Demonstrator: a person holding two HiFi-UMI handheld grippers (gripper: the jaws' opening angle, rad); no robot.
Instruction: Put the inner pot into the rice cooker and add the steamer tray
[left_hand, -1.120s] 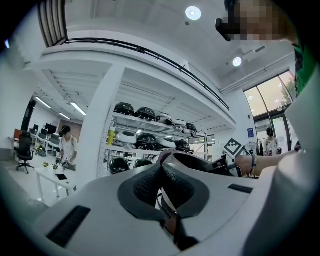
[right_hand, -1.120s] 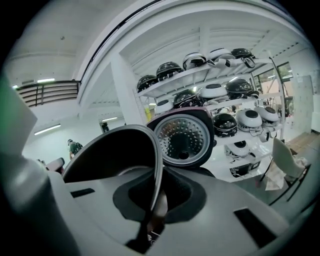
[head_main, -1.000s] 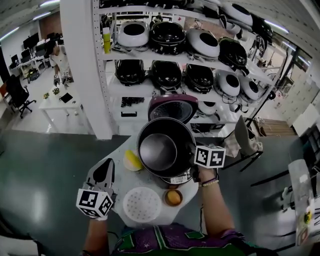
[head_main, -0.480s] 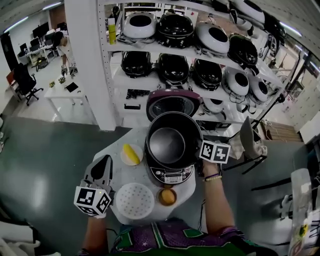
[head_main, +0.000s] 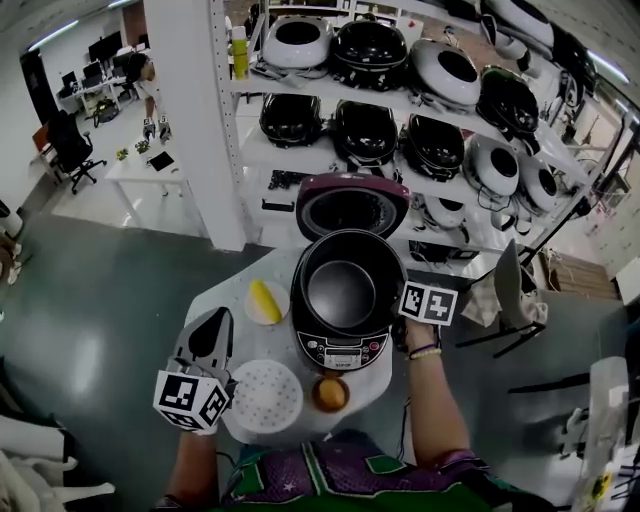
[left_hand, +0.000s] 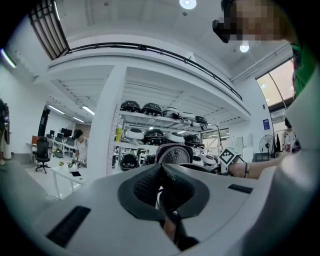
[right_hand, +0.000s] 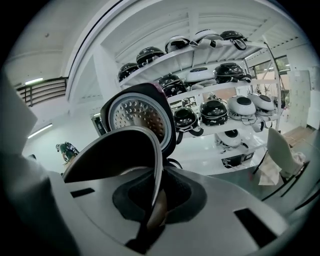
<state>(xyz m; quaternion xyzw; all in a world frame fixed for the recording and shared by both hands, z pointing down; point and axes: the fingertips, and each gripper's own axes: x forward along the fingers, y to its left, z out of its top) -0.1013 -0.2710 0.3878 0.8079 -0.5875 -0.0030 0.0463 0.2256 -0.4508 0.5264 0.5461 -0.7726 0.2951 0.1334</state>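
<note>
The dark inner pot (head_main: 340, 292) sits low in the opening of the rice cooker (head_main: 343, 351), whose maroon lid (head_main: 350, 207) stands open behind it. My right gripper (head_main: 394, 303) is shut on the pot's right rim. In the right gripper view the thin rim (right_hand: 153, 150) runs between the jaws of that gripper (right_hand: 155, 200), with the lid's perforated inner plate (right_hand: 136, 116) beyond. The white perforated steamer tray (head_main: 266, 397) lies flat on the table, front left of the cooker. Just left of the tray, my left gripper (head_main: 213, 325) is shut and empty; it (left_hand: 161, 189) points level toward the cooker.
On the round white table (head_main: 232, 333), a small plate with a yellow item (head_main: 265, 301) lies left of the cooker, and a bowl with something orange (head_main: 331, 393) sits in front. Shelves with several rice cookers (head_main: 400, 135) and a white pillar (head_main: 195, 120) stand behind. A chair (head_main: 512, 292) is at the right.
The right gripper has lowered the inner pot from above the cooker down into its opening. The left gripper has shifted slightly beside the steamer tray and stays shut.
</note>
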